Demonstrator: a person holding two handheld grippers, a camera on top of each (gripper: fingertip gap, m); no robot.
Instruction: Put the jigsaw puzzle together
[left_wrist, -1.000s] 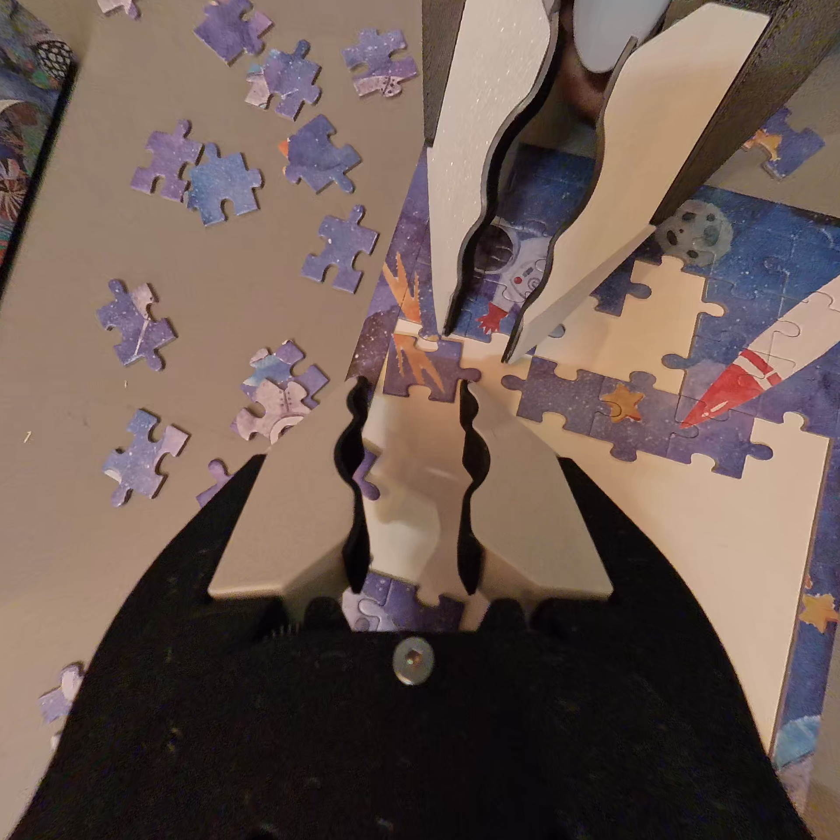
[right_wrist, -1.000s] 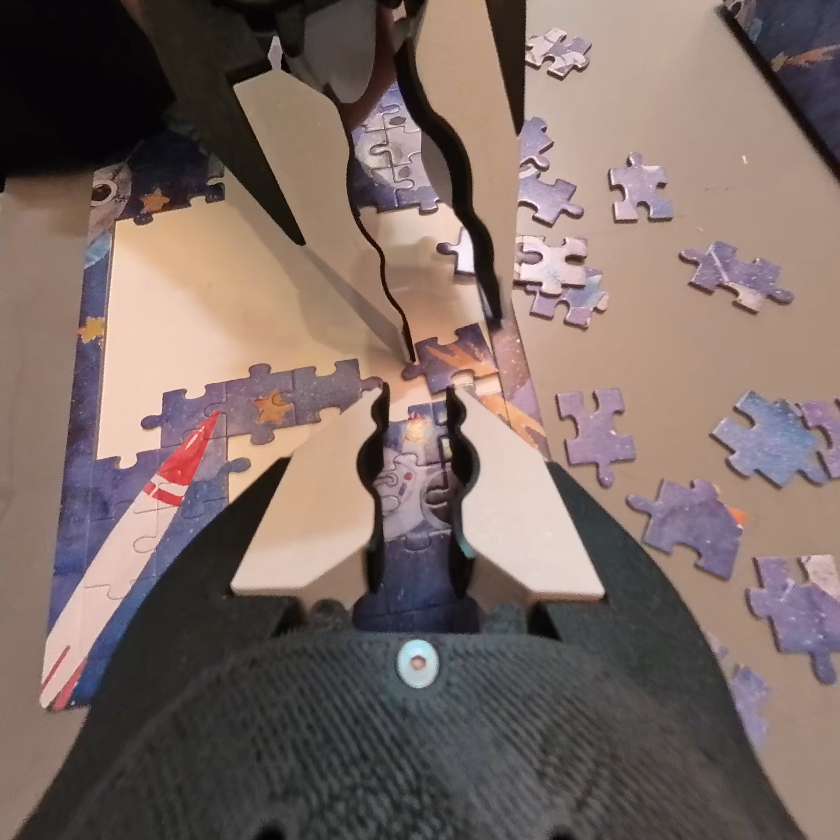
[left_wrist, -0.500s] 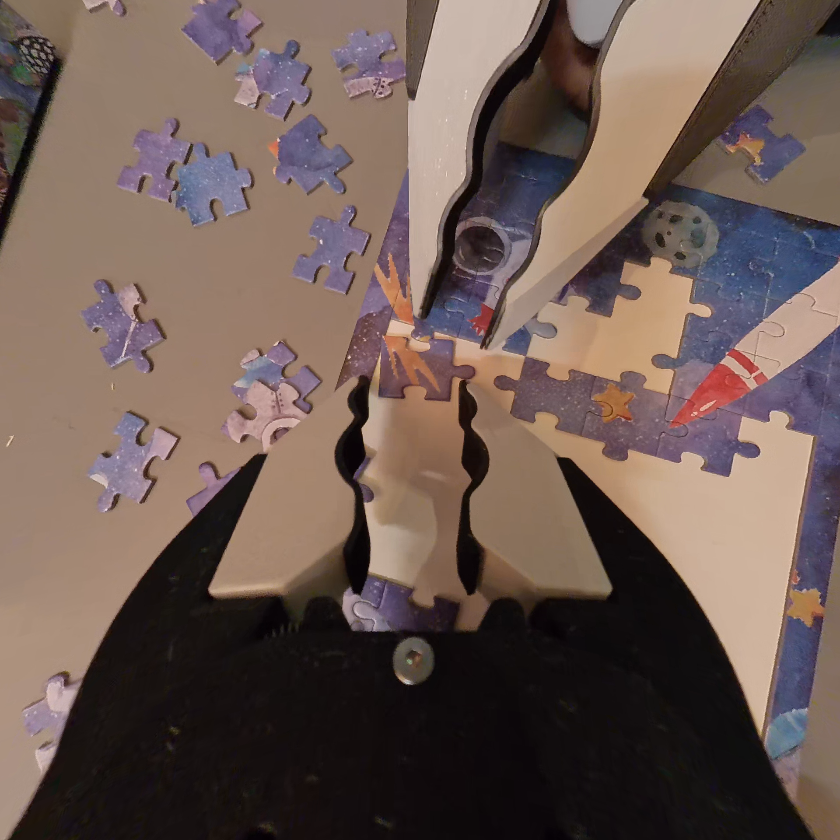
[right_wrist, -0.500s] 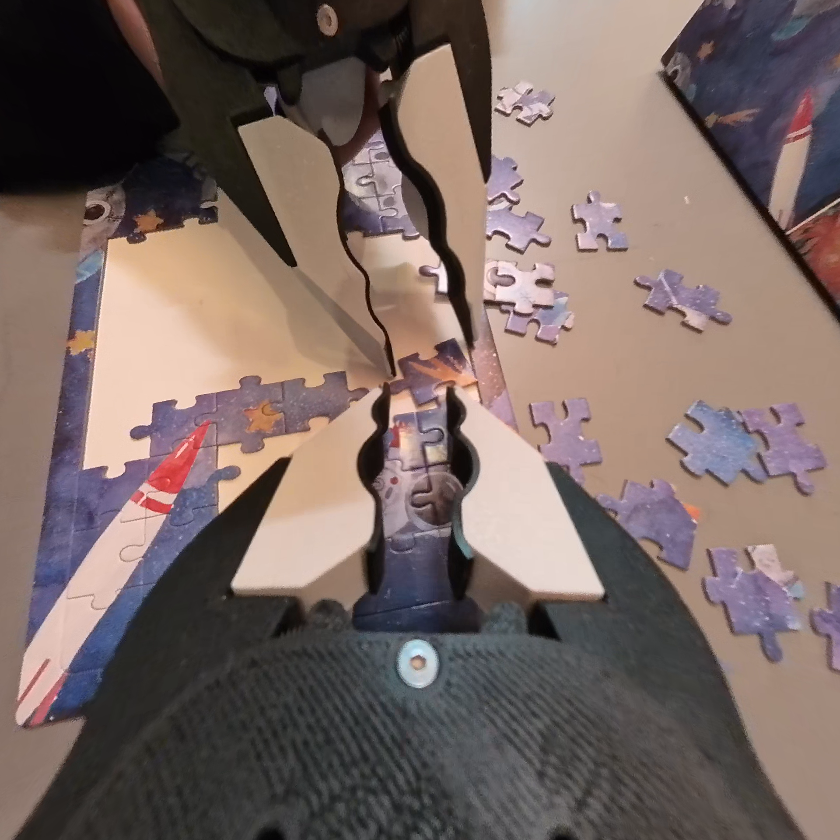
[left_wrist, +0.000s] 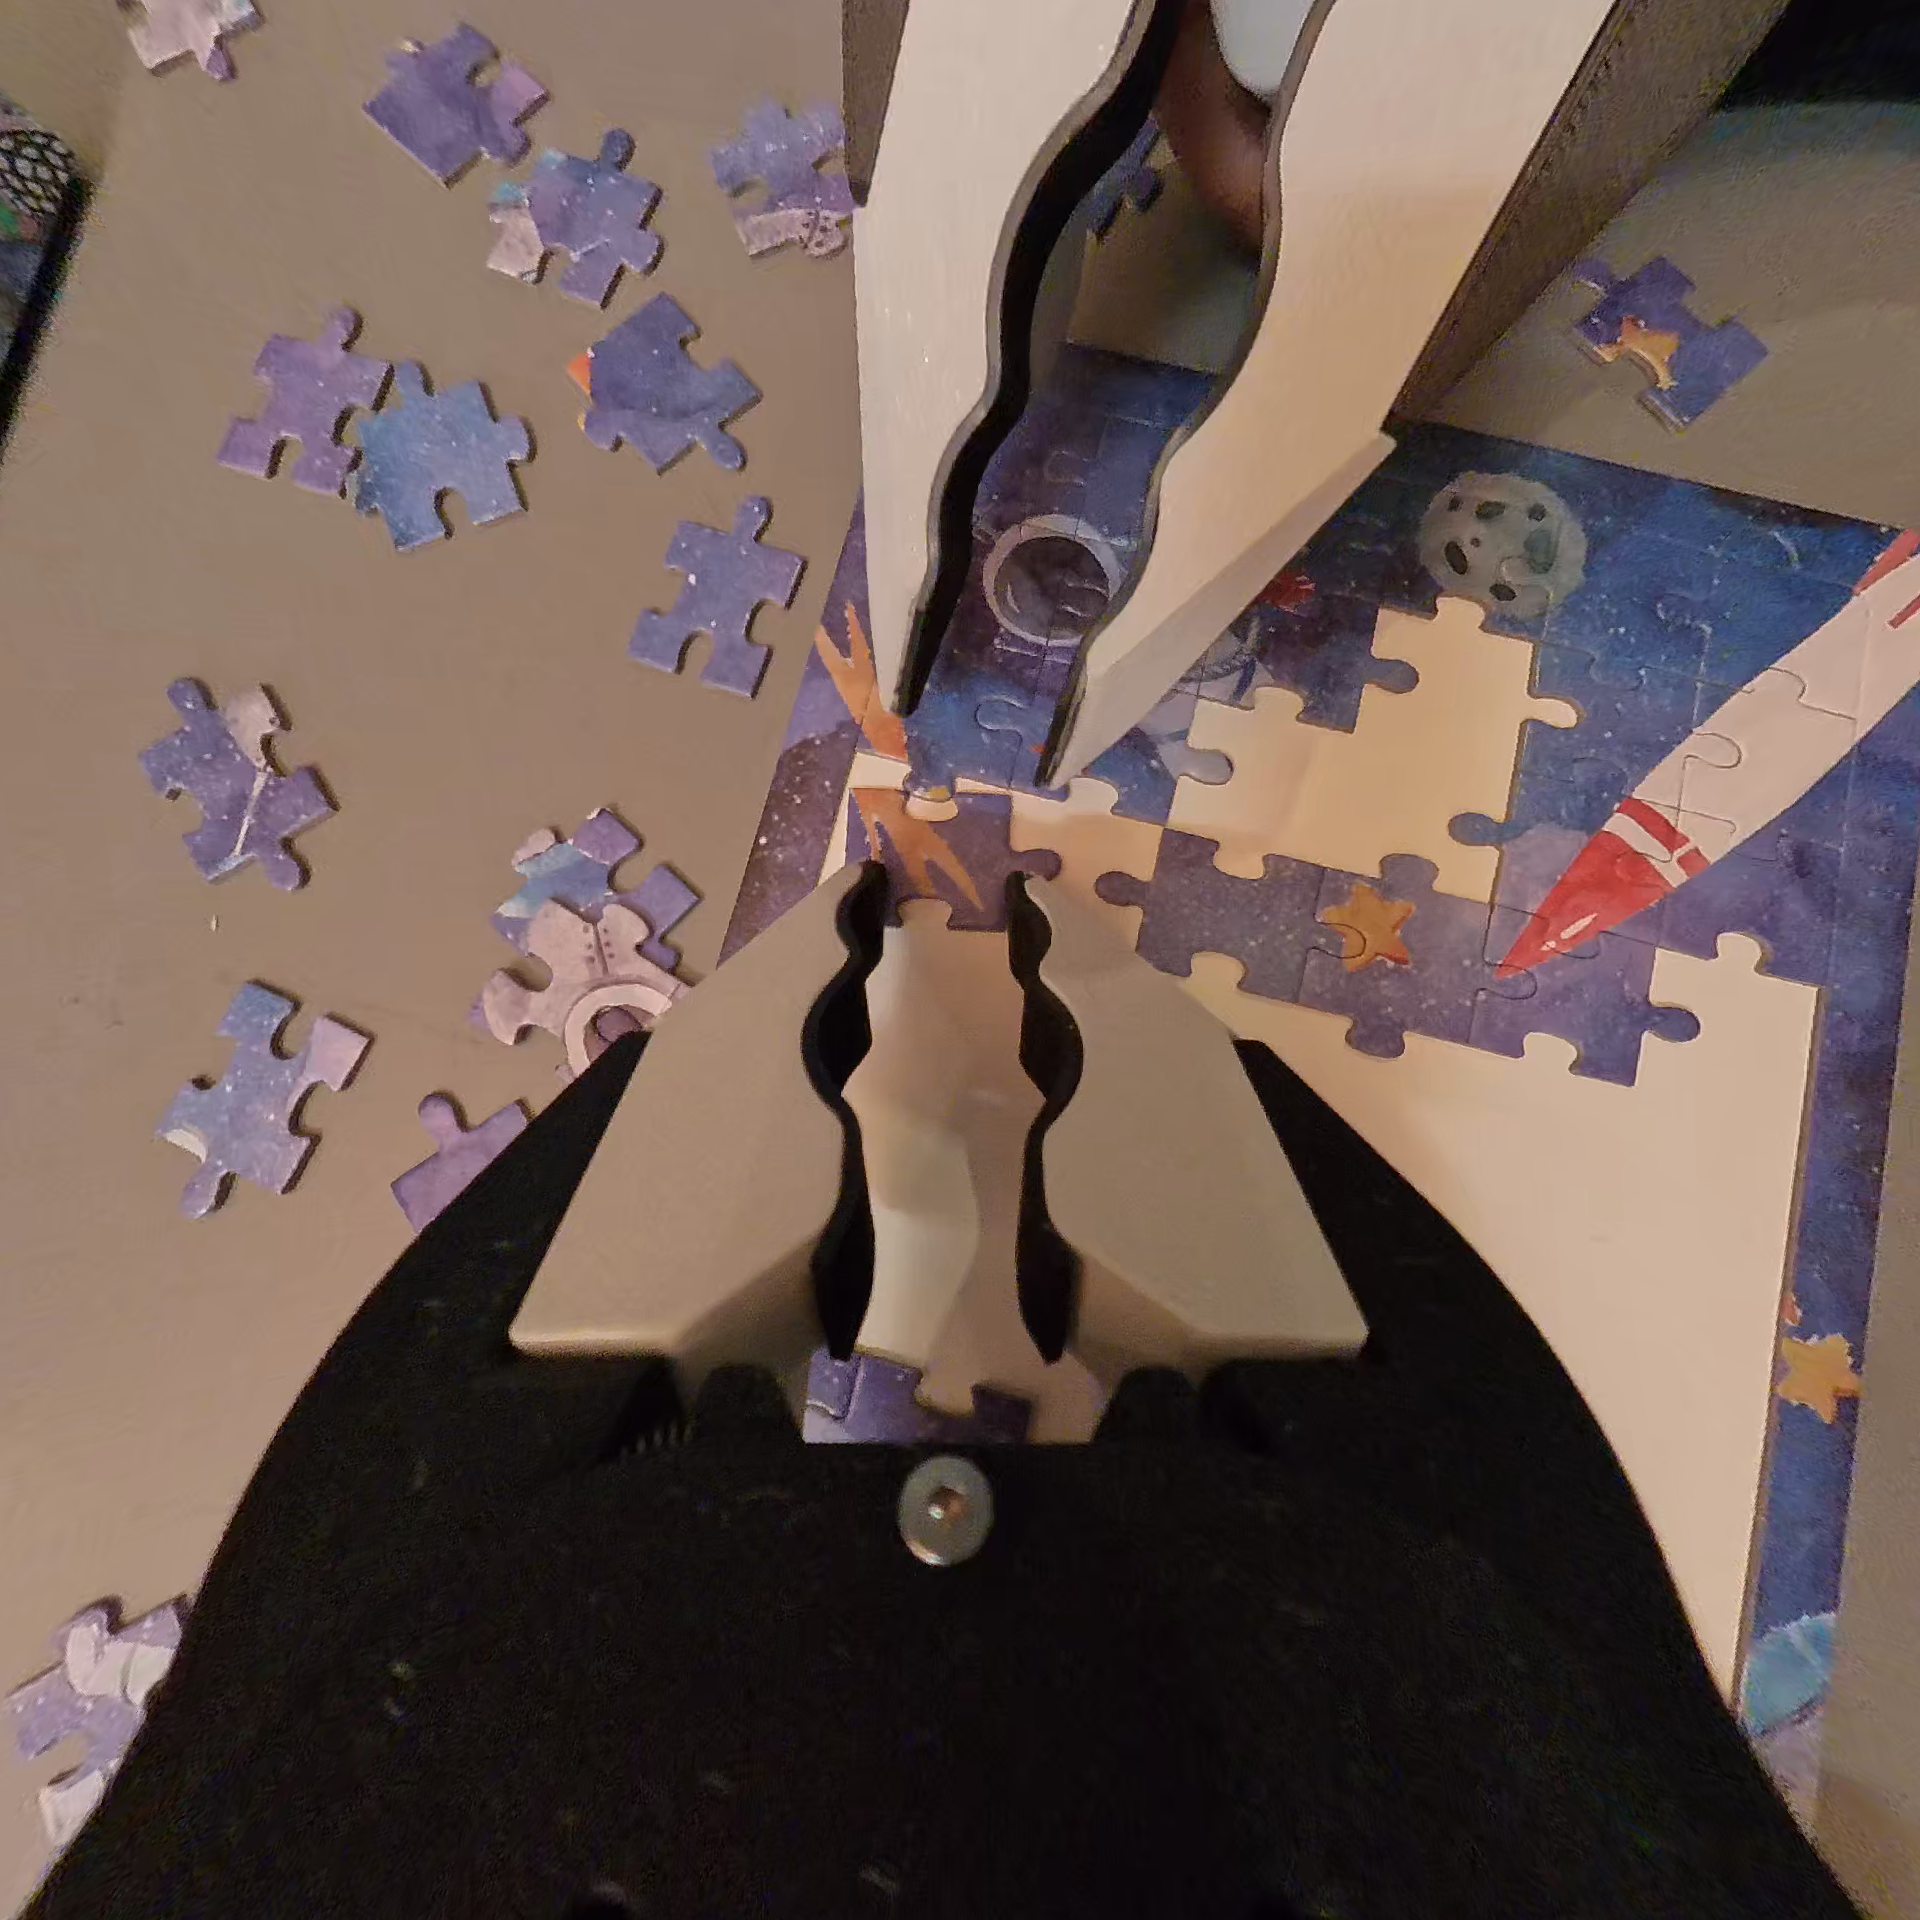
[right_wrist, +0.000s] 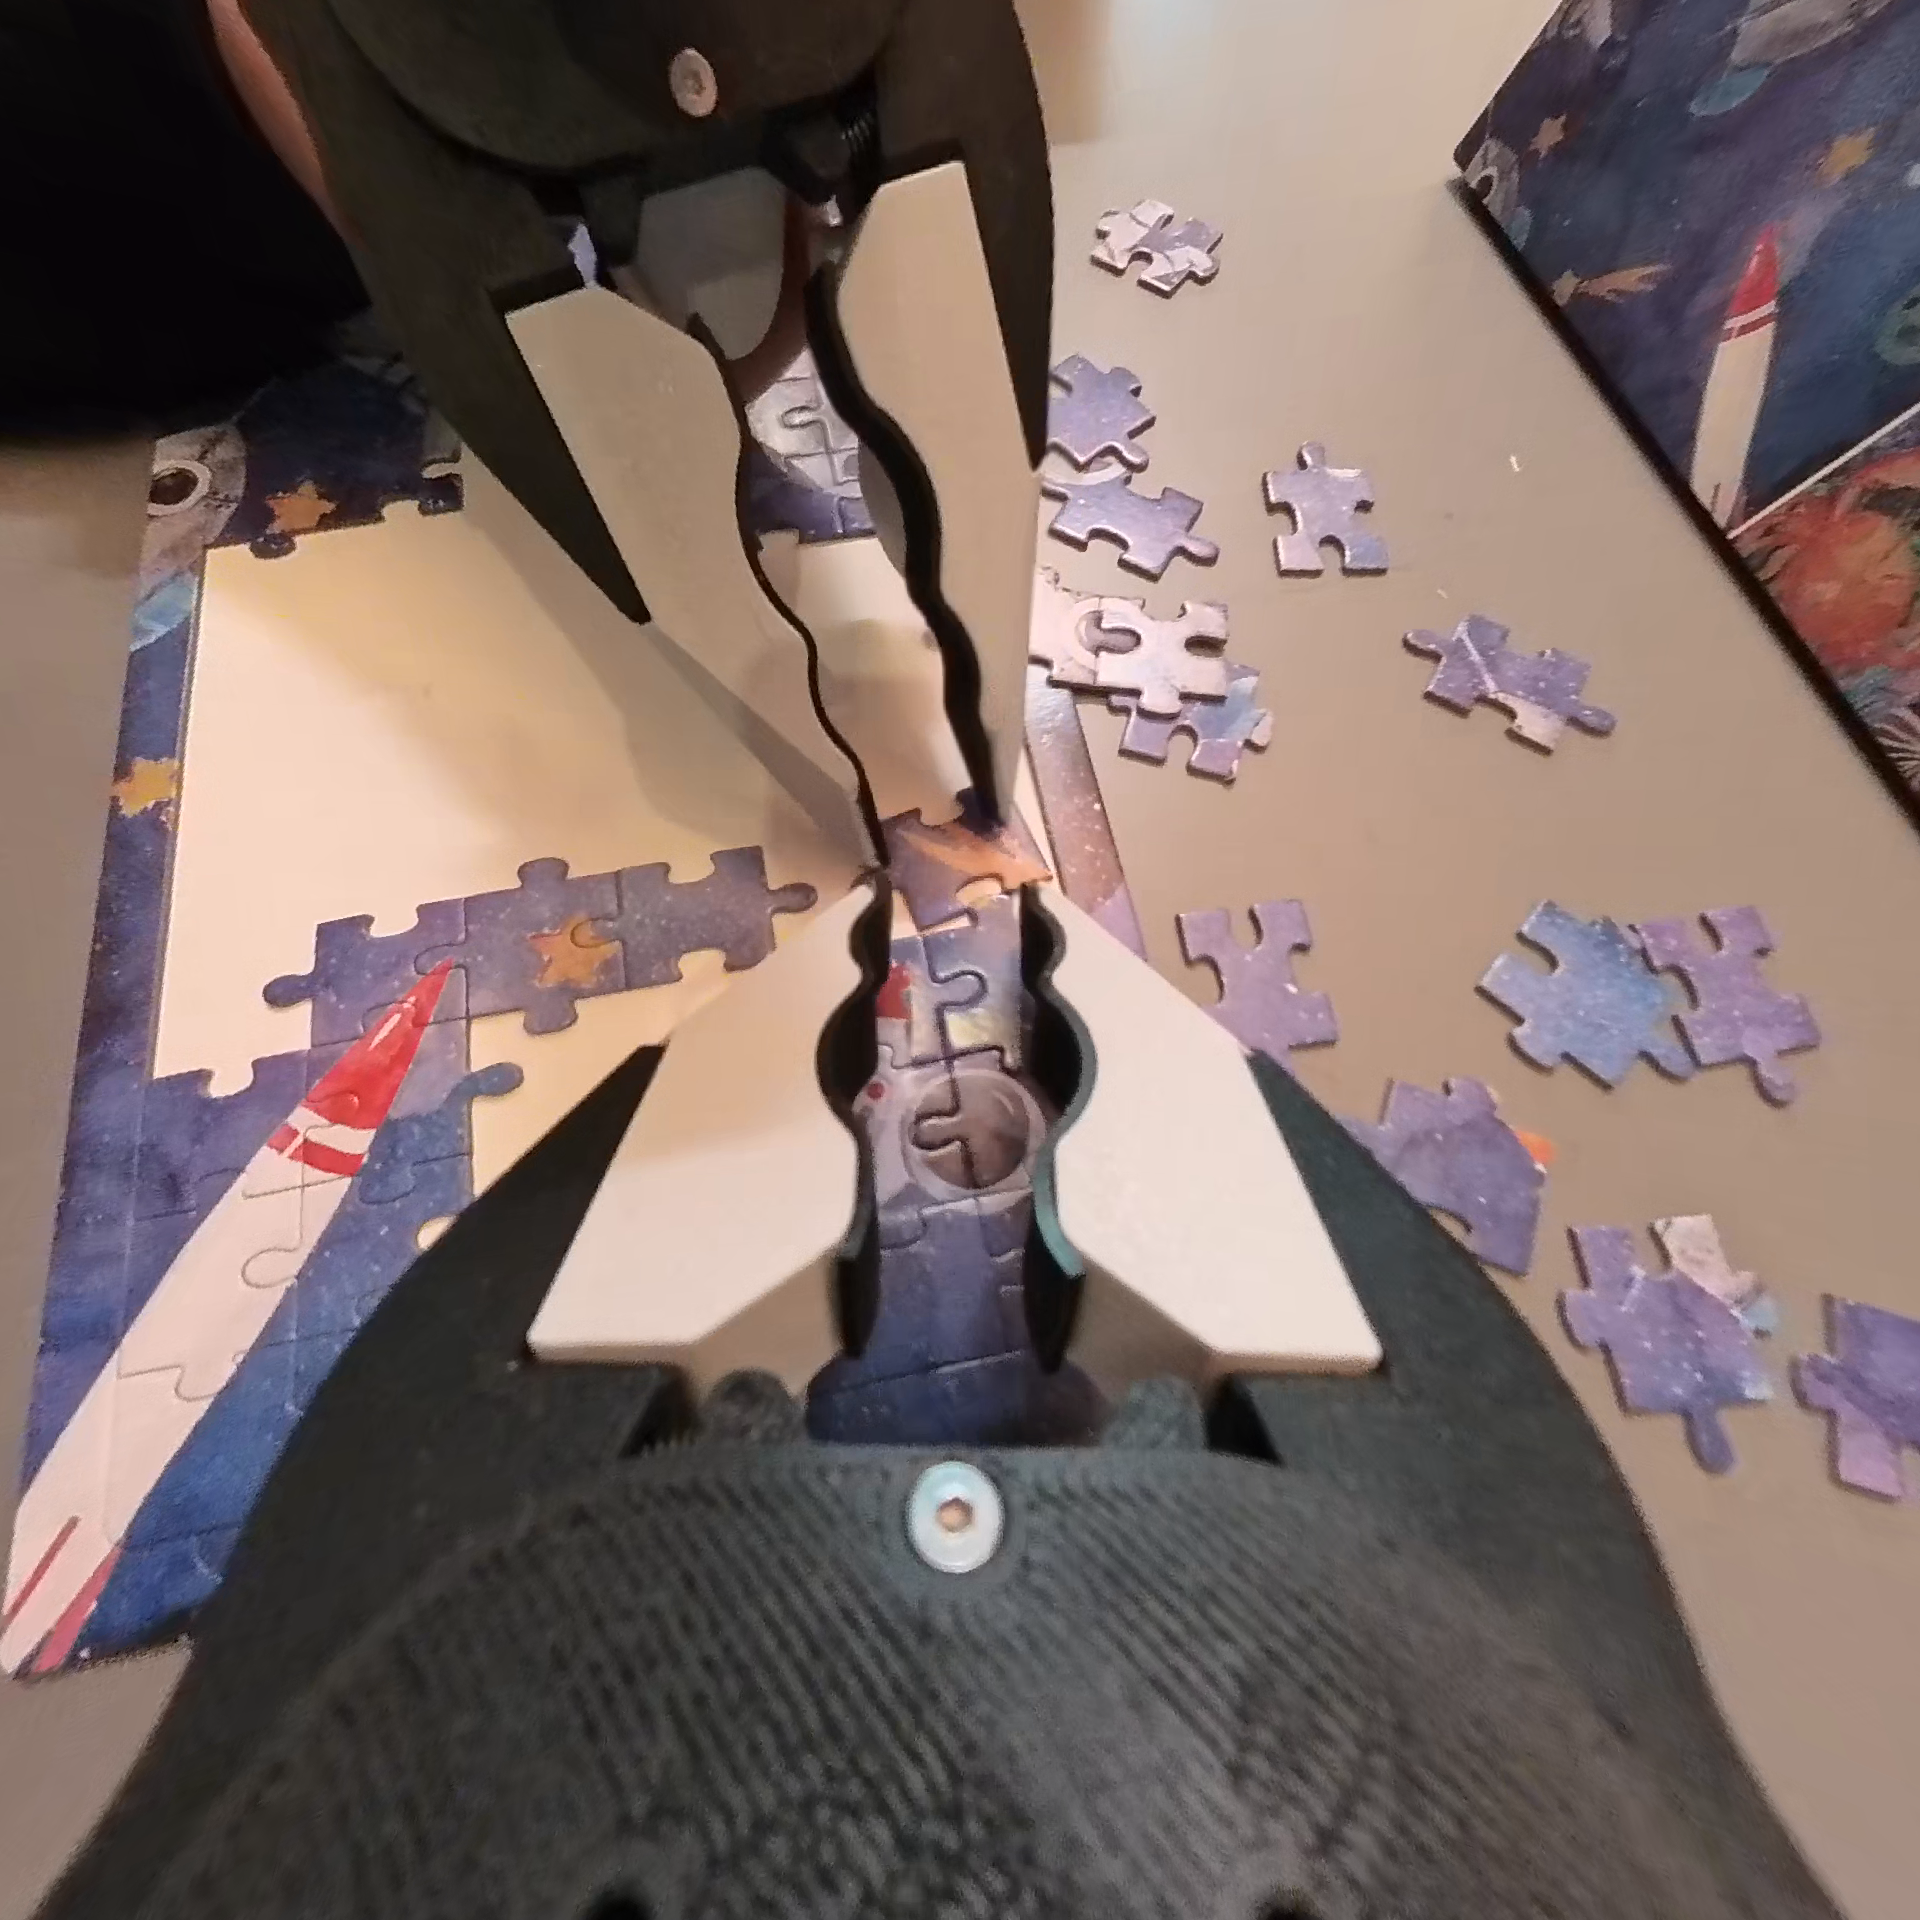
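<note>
Our left claw (left_wrist: 943, 883) pinches the near edge of a purple puzzle piece (left_wrist: 940, 852) with an orange streak, its pads pressing both sides; the piece lies almost flat in the puzzle tray (left_wrist: 1558, 1195), at the left edge beside the finished astronaut part; our right claw (right_wrist: 951, 899) faces it, fingers apart, tips just above the same piece (right_wrist: 961, 857); loose pieces (left_wrist: 436, 457) lie scattered on the desk (left_wrist: 312, 727); we can read no writing.

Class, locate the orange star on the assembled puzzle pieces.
In the left wrist view the orange star sits right of centre, on a purple strip between the left claw and the red rocket tip.
</note>
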